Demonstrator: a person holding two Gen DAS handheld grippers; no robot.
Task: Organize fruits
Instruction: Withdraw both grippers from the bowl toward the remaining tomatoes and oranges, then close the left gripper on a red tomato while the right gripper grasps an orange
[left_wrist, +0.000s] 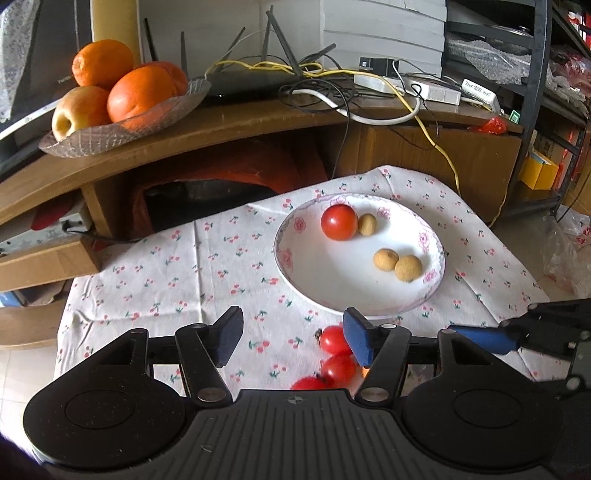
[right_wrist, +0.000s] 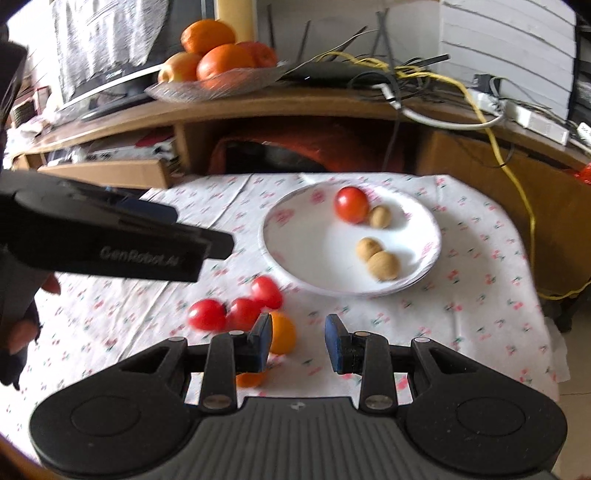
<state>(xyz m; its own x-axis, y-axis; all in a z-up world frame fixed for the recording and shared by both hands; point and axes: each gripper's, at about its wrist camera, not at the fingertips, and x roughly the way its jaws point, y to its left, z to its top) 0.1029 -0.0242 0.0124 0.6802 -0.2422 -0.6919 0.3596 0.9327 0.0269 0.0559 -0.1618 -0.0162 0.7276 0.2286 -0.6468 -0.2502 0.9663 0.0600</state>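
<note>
The right claw's near finger hides part of the orange fruit — motion blur smears the loose tomatoes beside it.

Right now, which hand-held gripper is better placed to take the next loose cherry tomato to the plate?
Left, probably. The left hand-held gripper is open with the cherry tomatoes beside its right finger; the right hand-held gripper is open nearer the small orange.

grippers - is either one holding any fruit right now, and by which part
Nothing is held. The left gripper and right gripper both have open jaws with only cloth between them; the loose tomatoes lie untouched on the table.
</note>
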